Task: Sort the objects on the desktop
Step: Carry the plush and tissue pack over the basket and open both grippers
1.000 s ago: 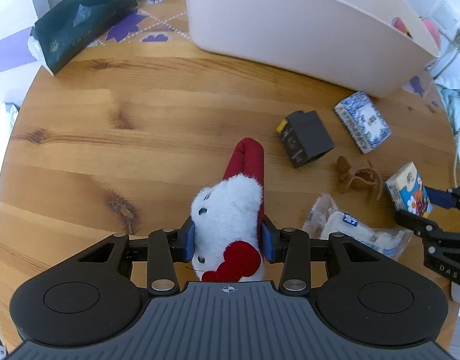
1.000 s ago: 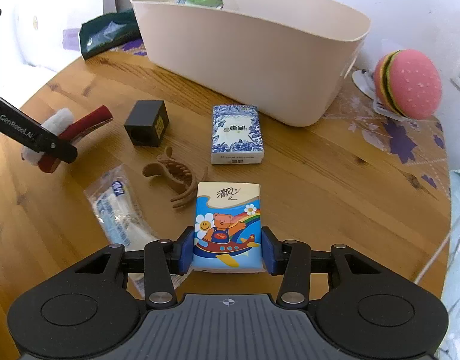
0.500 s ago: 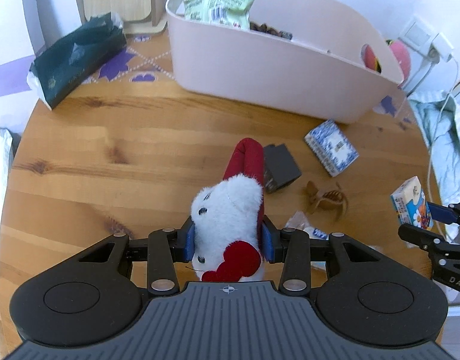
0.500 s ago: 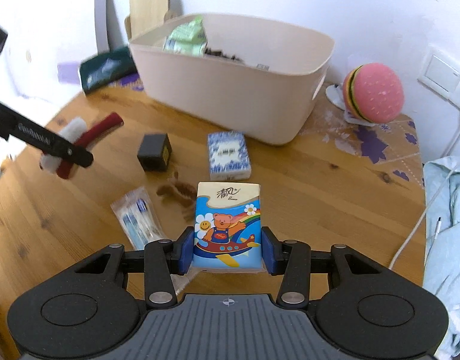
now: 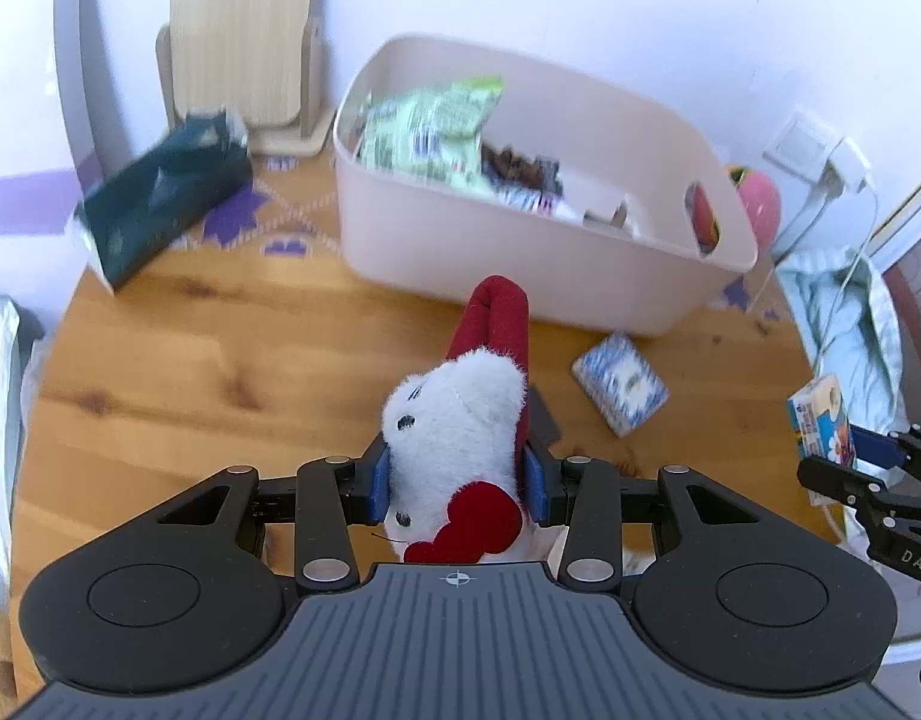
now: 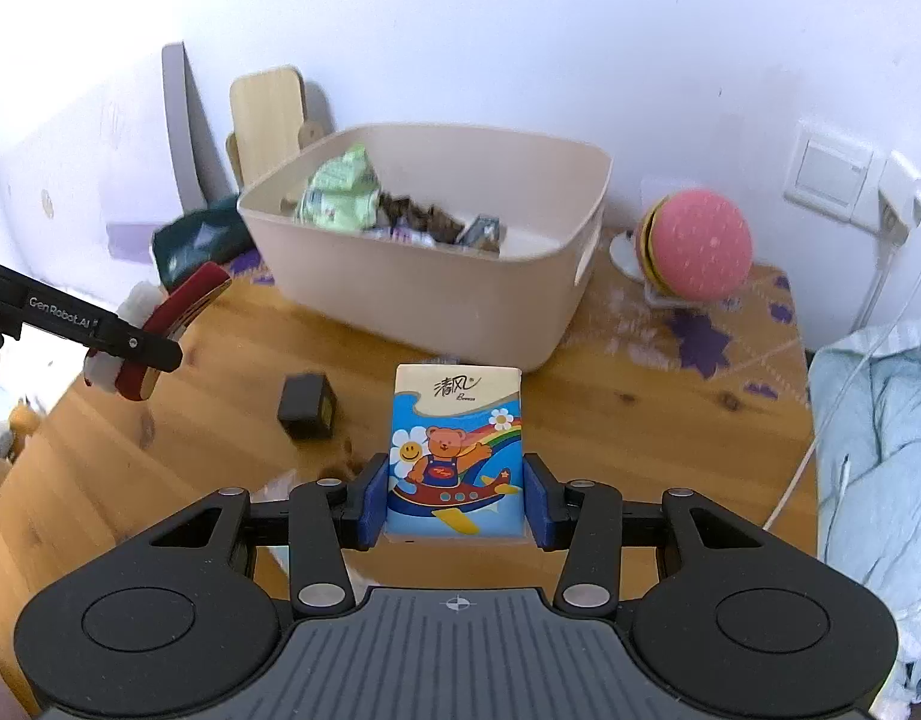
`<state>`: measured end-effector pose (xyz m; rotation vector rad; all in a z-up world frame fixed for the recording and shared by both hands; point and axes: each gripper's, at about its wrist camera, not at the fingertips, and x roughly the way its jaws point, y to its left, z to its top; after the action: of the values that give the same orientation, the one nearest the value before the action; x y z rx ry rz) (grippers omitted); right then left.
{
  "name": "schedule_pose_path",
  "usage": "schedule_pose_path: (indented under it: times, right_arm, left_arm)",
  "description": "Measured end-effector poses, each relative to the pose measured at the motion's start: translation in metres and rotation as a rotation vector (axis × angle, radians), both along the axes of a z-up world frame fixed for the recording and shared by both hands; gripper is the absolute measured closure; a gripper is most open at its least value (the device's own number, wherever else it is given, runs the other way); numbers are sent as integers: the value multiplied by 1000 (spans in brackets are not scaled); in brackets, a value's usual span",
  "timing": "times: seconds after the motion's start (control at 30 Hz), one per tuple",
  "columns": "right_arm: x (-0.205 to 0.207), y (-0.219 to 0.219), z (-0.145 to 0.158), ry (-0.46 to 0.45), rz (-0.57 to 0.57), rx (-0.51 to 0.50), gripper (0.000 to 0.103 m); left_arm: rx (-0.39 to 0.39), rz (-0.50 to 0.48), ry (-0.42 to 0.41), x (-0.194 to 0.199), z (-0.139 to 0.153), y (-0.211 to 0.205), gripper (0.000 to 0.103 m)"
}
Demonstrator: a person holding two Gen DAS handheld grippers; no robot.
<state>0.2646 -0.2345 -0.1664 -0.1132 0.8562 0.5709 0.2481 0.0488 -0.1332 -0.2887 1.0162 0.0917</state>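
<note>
My left gripper (image 5: 457,489) is shut on a white and red plush toy (image 5: 460,420), held above the wooden table (image 5: 190,372). In the right wrist view that plush toy (image 6: 160,324) hangs at the far left in the left gripper (image 6: 133,345). My right gripper (image 6: 457,507) is shut on a cartoon-bear tissue pack (image 6: 457,444), also lifted off the table; the same tissue pack (image 5: 820,426) shows at the right edge of the left wrist view. Ahead stands a beige bin (image 6: 436,294) holding a green snack bag (image 6: 340,192) and other packets.
On the table lie a black box (image 6: 307,408) and a blue patterned tissue pack (image 5: 619,384). A pink burger-shaped toy (image 6: 694,246) sits right of the bin, a dark green packet (image 5: 160,210) and a wooden board (image 5: 244,42) to its left. Cloth and a cable hang off the table's right side.
Both grippers rose with their loads and tilted up, so the bin's inside and the wall came into view. The hair clip and plastic-wrapped packet slipped out of sight beneath the grippers.
</note>
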Motion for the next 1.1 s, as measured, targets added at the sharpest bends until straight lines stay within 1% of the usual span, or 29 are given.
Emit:
schedule_pose_path:
  times: [0.23,0.33,0.67,0.8,0.97,1.03,1.1]
  right_arm:
    - [10,4,21,-42,-15,43,60]
    - [18,7,26,-45,-19,65,60]
    - [48,13,39,-81,-48,98,60]
    - [64,18,45,-103,-71,104,60]
    - [89,24,46,-107,-143,115,60]
    - [102,26,43,-81,-177,132,60]
    - [116,26,37,-44,-212,155,60]
  left_arm:
    - [19,-15,-77,23,26,1,61]
    - [30,-31,-104,33,35,-1,61]
    - [33,-47,-169,70,56,-8,61]
    - [43,-56,-187,89,59,-11,61]
    - [53,-65,-205,111,59,-14,61]
    - [61,-63,-202,121,56,-15,61]
    - [47,-54,-190,129,52,-14,61]
